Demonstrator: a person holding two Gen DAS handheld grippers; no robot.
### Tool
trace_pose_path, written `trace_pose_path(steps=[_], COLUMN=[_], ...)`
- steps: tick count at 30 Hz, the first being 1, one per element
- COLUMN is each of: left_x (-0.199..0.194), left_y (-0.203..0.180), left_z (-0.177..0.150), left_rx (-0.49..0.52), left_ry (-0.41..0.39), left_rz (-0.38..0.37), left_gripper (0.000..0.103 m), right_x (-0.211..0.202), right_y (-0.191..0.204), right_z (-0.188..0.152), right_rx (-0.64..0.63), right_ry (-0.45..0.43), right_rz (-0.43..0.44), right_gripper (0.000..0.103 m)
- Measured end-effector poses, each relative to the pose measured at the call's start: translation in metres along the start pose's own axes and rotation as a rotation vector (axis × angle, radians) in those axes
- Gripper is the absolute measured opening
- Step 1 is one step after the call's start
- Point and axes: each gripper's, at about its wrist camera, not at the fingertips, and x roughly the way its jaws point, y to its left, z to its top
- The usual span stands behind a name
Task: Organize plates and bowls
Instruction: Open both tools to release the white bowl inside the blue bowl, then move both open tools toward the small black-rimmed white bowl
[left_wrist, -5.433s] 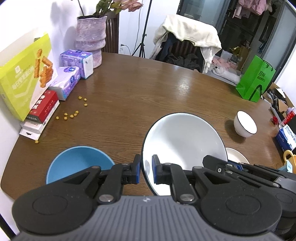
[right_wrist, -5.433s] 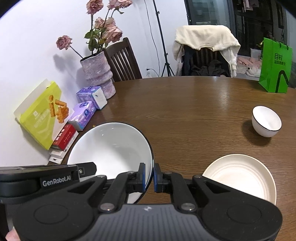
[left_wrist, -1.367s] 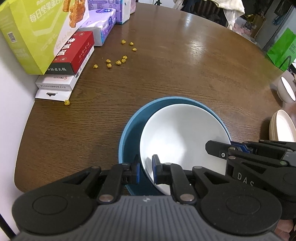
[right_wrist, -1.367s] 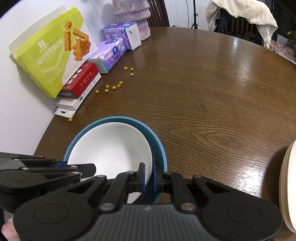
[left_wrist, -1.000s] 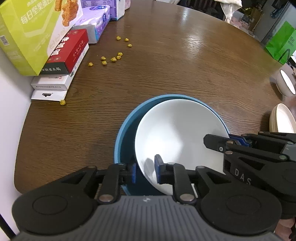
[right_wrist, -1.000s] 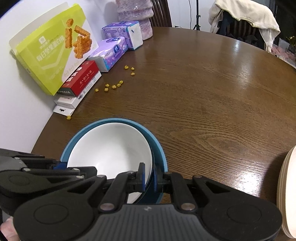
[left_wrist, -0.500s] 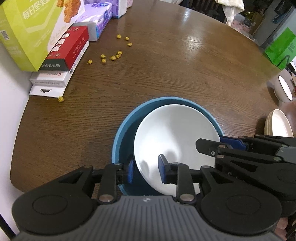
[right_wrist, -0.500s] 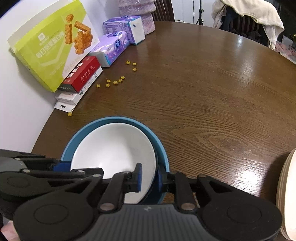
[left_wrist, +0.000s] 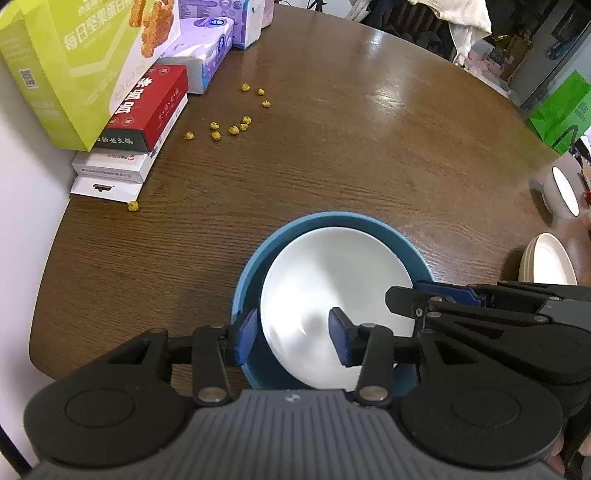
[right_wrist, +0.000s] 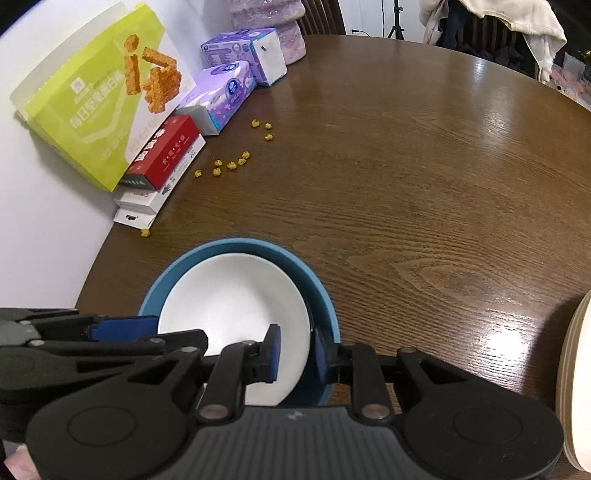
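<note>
A white bowl (left_wrist: 332, 273) (right_wrist: 229, 295) sits nested inside a larger blue bowl (left_wrist: 332, 221) (right_wrist: 258, 245) near the table's front edge. My left gripper (left_wrist: 293, 338) straddles the white bowl's near-left rim. Its jaws are opening and the blue pads stand clear of the rim. My right gripper (right_wrist: 297, 352) straddles the right rim with a small gap on each side, one pad inside the white bowl and one between the two bowls. In the left wrist view the right gripper (left_wrist: 424, 295) reaches in from the right.
A stack of cream plates (left_wrist: 548, 260) (right_wrist: 576, 387) and a small white bowl (left_wrist: 561, 192) lie to the right. Boxes and tissue packs (left_wrist: 147, 107) line the left wall edge, with yellow crumbs (left_wrist: 232, 129) beside them. A green bag (left_wrist: 561, 110) stands far right.
Both grippers carried the white bowl down into the blue bowl and let go of its rim. The left jaws have widened most; the right ones parted slightly.
</note>
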Motion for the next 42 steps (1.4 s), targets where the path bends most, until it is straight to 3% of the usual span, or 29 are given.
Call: trace_pose_path(steps=[4, 7, 9, 11, 13, 15, 18, 23, 42], left_x=[-0.013, -0.025, -0.032, -0.039, -0.044, -0.050, -0.054, -0.061, -0.071], left_y=[0.002, 0.005, 0.007, 0.007, 0.007, 0.005, 0.003, -0.004, -0.016], left_z=[0.001, 0.002, 0.003, 0.003, 0.004, 0.005, 0.007, 0.010, 0.017], left_rx=[-0.006, -0.014, -0.022, -0.022, -0.019, -0.011, -0.007, 0.007, 0.061], left_ry=[-0.035, -0.074, -0.097, -0.120, -0.144, -0.178, -0.208, -0.266, -0.359], left_rz=[-0.013, -0.016, -0.029, -0.027, -0.029, -0.034, -0.050, -0.047, -0.082], left_gripper=[0.060, 0.080, 0.085, 0.089, 0.100, 0.102, 0.103, 0.103, 0.103], right_x=[-0.009, -0.021, -0.031, -0.039, -0.047, -0.055, -0.067, -0.083, -0.130], right_y=[-0.001, -0.007, -0.011, -0.016, -0.022, -0.027, -0.033, -0.044, -0.088], right_z=[0.000, 0.001, 0.001, 0.001, 0.001, 0.000, -0.003, -0.012, -0.041], right_rx=[0.002, 0.018, 0.030, 0.038, 0.048, 0.058, 0.068, 0.065, 0.221], right_ry=[-0.013, -0.041, -0.071, -0.103, -0.133, -0.166, -0.223, -0.281, -0.362], right_rz=[0.007, 0.023, 0.024, 0.025, 0.027, 0.014, -0.021, -0.093, -0.224], right_gripper=[0.021, 0.026, 0.043, 0.052, 0.056, 0.076, 0.092, 0.093, 0.093])
